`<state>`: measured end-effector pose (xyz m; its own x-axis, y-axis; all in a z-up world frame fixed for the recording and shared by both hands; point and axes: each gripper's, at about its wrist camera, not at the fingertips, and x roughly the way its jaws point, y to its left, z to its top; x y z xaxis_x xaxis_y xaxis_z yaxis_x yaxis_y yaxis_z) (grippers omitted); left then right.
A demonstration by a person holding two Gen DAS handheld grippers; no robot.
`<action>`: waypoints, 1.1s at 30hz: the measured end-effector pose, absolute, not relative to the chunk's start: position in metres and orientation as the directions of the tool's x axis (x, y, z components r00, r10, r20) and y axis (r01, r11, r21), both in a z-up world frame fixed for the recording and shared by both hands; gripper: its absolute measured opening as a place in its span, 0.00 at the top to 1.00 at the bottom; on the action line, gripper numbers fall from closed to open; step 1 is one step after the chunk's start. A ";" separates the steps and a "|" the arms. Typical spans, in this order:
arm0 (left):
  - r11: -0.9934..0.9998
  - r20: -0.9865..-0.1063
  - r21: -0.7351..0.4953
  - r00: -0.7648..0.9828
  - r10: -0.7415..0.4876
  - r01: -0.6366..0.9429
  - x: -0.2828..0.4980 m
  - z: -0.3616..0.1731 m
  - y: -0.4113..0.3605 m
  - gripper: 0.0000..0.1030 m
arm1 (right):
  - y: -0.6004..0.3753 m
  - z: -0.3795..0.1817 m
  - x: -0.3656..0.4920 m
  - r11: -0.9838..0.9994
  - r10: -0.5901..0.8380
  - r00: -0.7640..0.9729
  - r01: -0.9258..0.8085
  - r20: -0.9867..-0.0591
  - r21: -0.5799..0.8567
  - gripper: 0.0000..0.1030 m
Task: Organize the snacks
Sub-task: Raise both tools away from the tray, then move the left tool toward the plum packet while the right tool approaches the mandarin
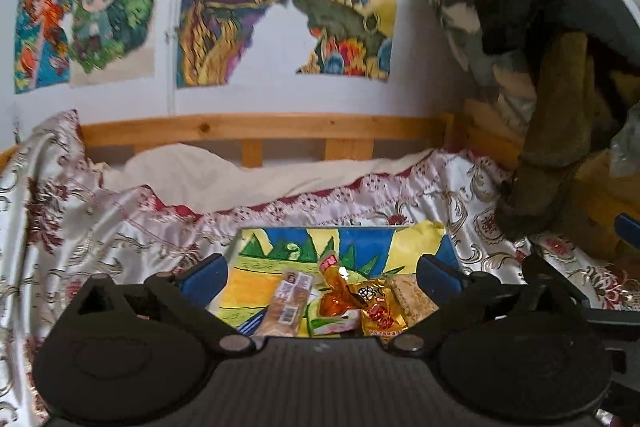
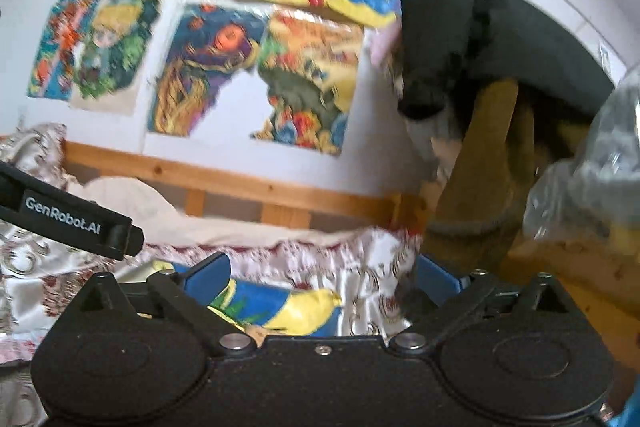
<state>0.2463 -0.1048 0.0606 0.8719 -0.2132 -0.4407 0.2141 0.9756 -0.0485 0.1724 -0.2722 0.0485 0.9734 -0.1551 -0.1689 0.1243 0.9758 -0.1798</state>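
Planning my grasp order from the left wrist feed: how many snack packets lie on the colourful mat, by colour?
Pale tan packet with labels: 1
Clear orange packet: 1
Golden-yellow packet with red print: 1
White and pink packet: 1
Beige snack at the right edge: 1
Total: 5, all on the mat; some overlap, so more could be hidden.

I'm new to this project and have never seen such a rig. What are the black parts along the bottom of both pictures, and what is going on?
Each picture comes from a camera on a hand-held gripper, looking forward between its two blue-tipped fingers. The left gripper is open and empty, above a colourful painted board lying on a patterned bedspread. On the board lie wrapped snacks: a pale biscuit pack, an orange packet and a gold packet. The right gripper, also open and empty, sees only the board's corner. Nothing is held.
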 end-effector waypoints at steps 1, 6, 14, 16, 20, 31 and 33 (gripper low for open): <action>0.976 -0.431 -0.050 0.877 -0.211 0.211 0.238 0.063 -0.100 0.00 | -0.270 0.051 0.165 0.977 -0.151 0.975 0.121 -0.162 -0.177 0.01; 0.981 -0.377 -0.068 0.906 -0.194 0.182 0.202 0.067 -0.075 0.00 | -0.261 0.059 0.127 0.985 -0.116 0.982 0.094 -0.148 -0.148 0.01; 0.989 -0.336 -0.021 0.930 -0.148 0.149 0.146 0.061 -0.045 0.00 | -0.245 0.063 0.072 0.989 -0.101 0.986 0.086 -0.129 -0.118 0.01; 0.989 -0.322 0.010 0.936 -0.139 0.150 0.130 0.056 -0.040 0.00 | -0.240 0.062 0.060 0.989 -0.101 0.986 0.084 -0.135 -0.123 0.01; 0.984 -0.332 0.021 0.930 -0.160 0.176 0.107 0.047 -0.031 0.00 | -0.231 0.059 0.040 0.989 -0.089 0.984 0.069 -0.157 -0.128 0.01; 0.990 -0.413 0.033 0.904 -0.112 0.137 0.075 0.031 -0.013 0.00 | -0.208 0.041 0.014 0.989 -0.089 0.957 0.053 -0.275 -0.136 0.01; 0.991 -0.427 0.039 0.898 -0.101 0.130 0.073 0.029 -0.011 0.00 | -0.205 0.038 0.011 0.989 -0.090 0.952 0.051 -0.293 -0.139 0.01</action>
